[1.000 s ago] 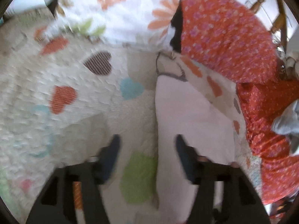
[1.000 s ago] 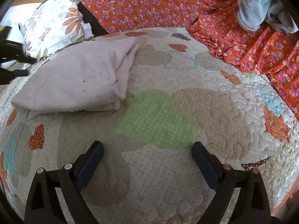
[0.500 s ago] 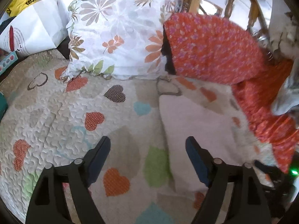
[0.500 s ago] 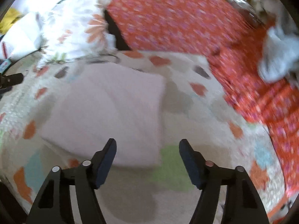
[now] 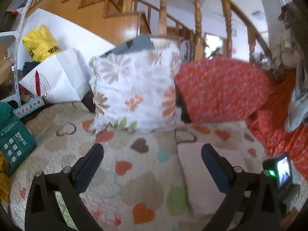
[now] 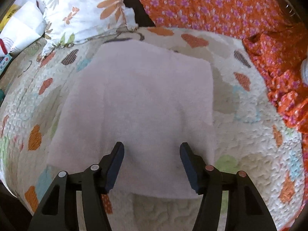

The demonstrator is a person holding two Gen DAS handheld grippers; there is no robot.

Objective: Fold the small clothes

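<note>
Pale pink towel [image 6: 146, 100]; heart-patterned quilt [image 6: 250, 134]; orange floral blanket [image 6: 211, 5].

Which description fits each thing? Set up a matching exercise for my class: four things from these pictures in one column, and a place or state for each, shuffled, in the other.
Things
1. pale pink cloth
2. floral pillow
3. right gripper
4. yellow bag

Descriptions
A. open, over the near edge of the pink cloth
B. behind the white paper bag
C. lying folded and flat on the heart quilt
D. propped beside the orange flowered cushion

Pairs: 1-C, 2-D, 3-A, 4-B
</note>
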